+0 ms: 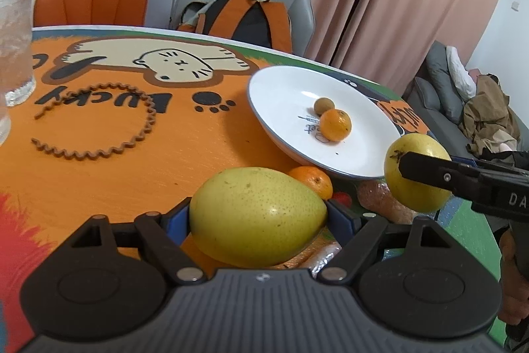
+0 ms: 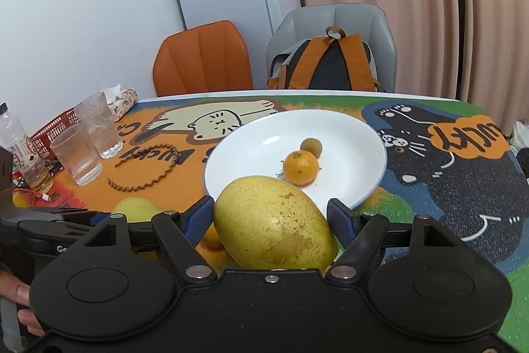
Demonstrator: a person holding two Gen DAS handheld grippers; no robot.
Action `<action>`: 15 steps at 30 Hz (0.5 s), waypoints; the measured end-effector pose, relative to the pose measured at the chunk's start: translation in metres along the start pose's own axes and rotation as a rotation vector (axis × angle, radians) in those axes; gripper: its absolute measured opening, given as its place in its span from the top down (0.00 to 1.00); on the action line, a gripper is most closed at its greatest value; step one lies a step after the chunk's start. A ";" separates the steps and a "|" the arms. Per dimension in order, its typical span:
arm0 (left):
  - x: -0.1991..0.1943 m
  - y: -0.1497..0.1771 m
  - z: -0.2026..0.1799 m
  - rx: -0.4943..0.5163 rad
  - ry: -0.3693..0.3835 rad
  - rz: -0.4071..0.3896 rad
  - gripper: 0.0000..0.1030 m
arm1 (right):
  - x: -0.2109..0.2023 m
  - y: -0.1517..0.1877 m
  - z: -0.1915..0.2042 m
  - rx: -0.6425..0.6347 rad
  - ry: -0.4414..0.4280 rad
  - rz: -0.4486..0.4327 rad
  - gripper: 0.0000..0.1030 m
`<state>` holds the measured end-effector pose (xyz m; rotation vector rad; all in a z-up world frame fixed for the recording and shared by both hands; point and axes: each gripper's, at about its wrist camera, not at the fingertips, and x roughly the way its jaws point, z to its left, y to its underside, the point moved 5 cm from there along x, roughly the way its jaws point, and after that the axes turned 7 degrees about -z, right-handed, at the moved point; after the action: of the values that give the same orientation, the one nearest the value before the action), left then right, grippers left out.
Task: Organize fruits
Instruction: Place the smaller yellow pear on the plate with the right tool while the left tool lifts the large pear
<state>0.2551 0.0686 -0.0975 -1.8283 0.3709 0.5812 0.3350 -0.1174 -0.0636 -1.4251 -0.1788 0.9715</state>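
My left gripper (image 1: 258,214) is shut on a large yellow pear (image 1: 254,220), with a blue pad against each side. My right gripper (image 2: 271,214) is shut on a second yellow pear (image 2: 274,224), which hangs just in front of the white plate's (image 2: 347,134) near rim. In the left wrist view that second pear (image 1: 413,194) floats right of the plate (image 1: 284,88). On the plate lie a mandarin (image 2: 300,167) and a small brown fruit (image 2: 310,146). Another mandarin (image 1: 312,181) sits on the table behind the left pear.
Two empty glasses (image 2: 89,148), a clear bottle (image 2: 13,134) and a red basket (image 2: 49,128) stand at the table's left. A brown bead chain (image 1: 109,141) lies on the orange mat. An orange chair (image 2: 201,58) and a grey chair with a backpack (image 2: 330,65) stand behind. Wrapped items (image 1: 380,200) lie near the plate.
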 end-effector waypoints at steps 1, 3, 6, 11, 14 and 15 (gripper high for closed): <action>-0.002 -0.001 0.001 0.001 -0.005 -0.004 0.21 | 0.001 -0.001 0.001 -0.002 -0.001 -0.002 0.31; -0.005 -0.002 0.006 -0.003 -0.014 -0.011 0.21 | 0.004 -0.005 0.001 -0.004 -0.002 -0.008 0.31; -0.009 -0.004 0.013 -0.013 -0.031 -0.019 0.20 | 0.008 -0.011 0.002 -0.006 -0.004 -0.015 0.31; -0.015 -0.005 0.023 -0.024 -0.056 -0.028 0.20 | 0.018 -0.014 0.002 -0.011 -0.002 -0.016 0.31; -0.018 -0.005 0.028 -0.028 -0.066 -0.030 0.20 | 0.025 -0.014 0.000 -0.013 0.005 -0.010 0.31; -0.018 -0.005 0.029 -0.030 -0.069 -0.030 0.21 | 0.027 -0.014 -0.001 -0.013 0.008 -0.008 0.31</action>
<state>0.2366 0.0976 -0.0906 -1.8350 0.2894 0.6301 0.3590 -0.0982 -0.0630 -1.4396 -0.1850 0.9590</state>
